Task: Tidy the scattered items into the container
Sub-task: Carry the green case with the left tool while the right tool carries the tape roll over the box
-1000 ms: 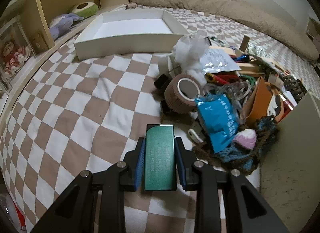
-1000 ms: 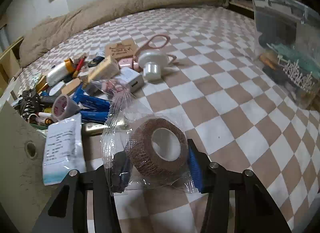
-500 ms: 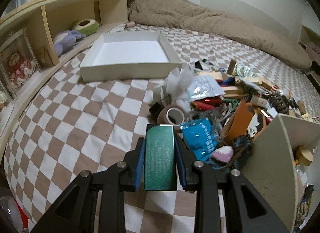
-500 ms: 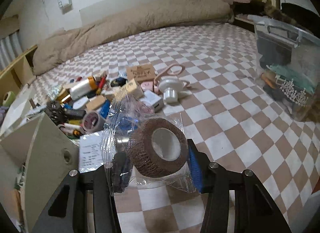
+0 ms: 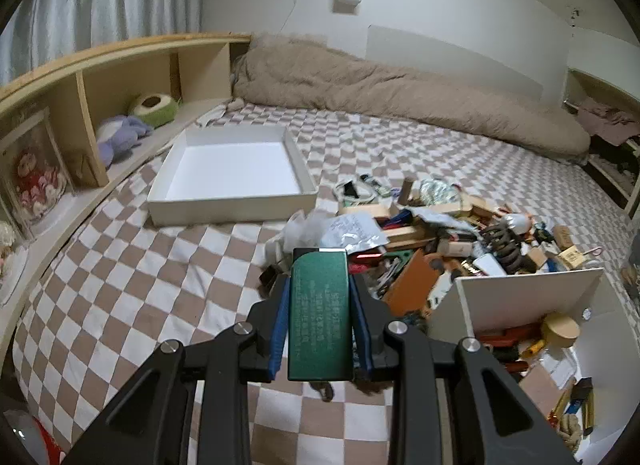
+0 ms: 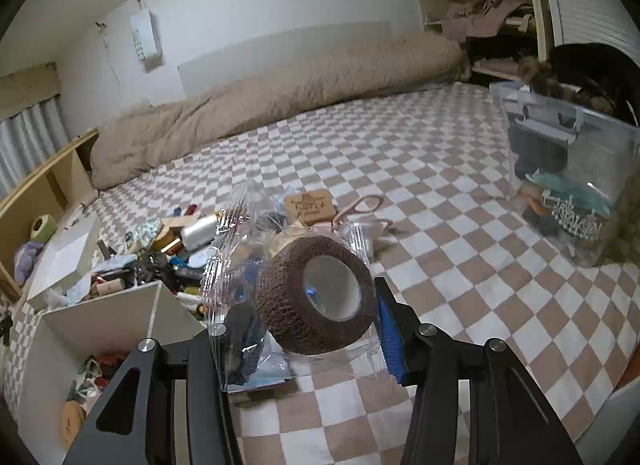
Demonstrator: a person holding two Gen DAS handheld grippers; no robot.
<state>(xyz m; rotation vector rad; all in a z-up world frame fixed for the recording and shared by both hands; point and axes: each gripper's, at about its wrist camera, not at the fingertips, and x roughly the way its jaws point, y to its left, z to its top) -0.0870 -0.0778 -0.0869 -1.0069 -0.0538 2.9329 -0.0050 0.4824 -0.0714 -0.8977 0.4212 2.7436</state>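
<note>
Checkered brown-and-white bedding covers the bed (image 5: 152, 289), with a rolled tan duvet (image 5: 400, 105) lying along the far wall and a wooden shelf unit (image 5: 88, 105) well off to the side of the left gripper's fingers. An empty white tray (image 5: 232, 205) rests on the bed ahead of those fingers and a little to their left. A white open box (image 5: 528, 297) with small things already in it stands just right of the left fingers and, in the right wrist view, just left of the right ones (image 6: 104, 321). Beyond both pairs of fingers spreads the heap of scattered items (image 5: 448, 233). A clear lidded bin (image 6: 572, 185) stands well ahead and right of the right fingers. The right gripper (image 6: 312, 329) pinches a brown bandage roll (image 6: 316, 297) sealed in a clear plastic bag (image 6: 236, 233), above the bedding. The left gripper (image 5: 320, 317) pinches a dark green flat box (image 5: 319, 309) upright between its blue-padded fingers (image 5: 280, 325).
</note>
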